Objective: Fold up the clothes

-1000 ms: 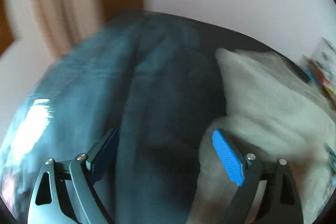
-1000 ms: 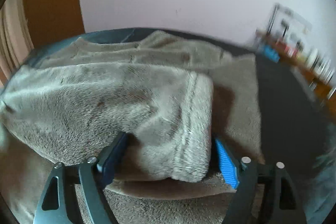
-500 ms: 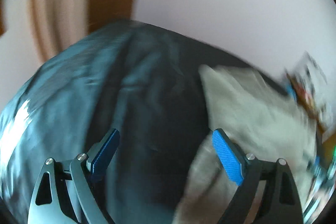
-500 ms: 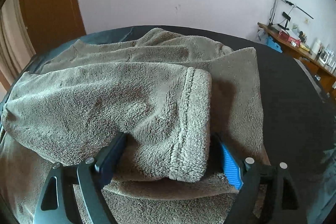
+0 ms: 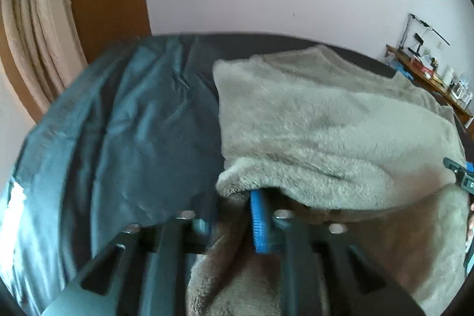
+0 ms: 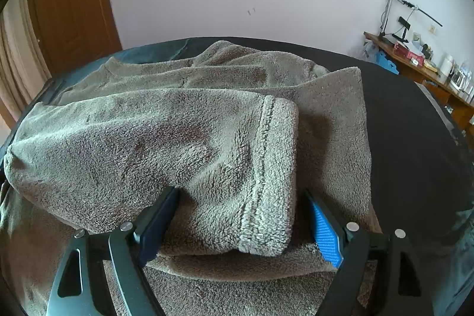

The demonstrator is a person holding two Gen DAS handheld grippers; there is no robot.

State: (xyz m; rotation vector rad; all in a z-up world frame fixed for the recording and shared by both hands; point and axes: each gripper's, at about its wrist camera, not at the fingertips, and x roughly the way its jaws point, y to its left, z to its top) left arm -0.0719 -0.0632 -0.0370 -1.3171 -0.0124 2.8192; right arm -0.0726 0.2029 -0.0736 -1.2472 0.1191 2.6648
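While the grey fleece garment [image 6: 183, 144] is spread on a dark bed [image 6: 408, 138], its folded sleeve [image 6: 225, 168] is laid across the body, cuff toward the right. In the right wrist view, the right hand-held gripper [image 6: 240, 218] is seen set wide, with the cuff end between its fingers; the left finger is sunk into the pile, while the blue pad [image 6: 326, 236] stands just beside the cuff, not clearly pressing. In the left wrist view, the left hand-held gripper [image 5: 234, 215] is seen closing, jaws narrow, with a fold of fleece pinched at the garment's left edge under the rolled sleeve end [image 5: 237, 182]. A teal sheet [image 5: 124, 138] is seen left of the garment. Part of the other gripper is glimpsed at the right margin [image 5: 462, 176]. A cluttered desk [image 6: 429, 73] is seen along the far wall, a wooden door [image 6: 71, 8] and curtain [image 5: 32, 28] at left.
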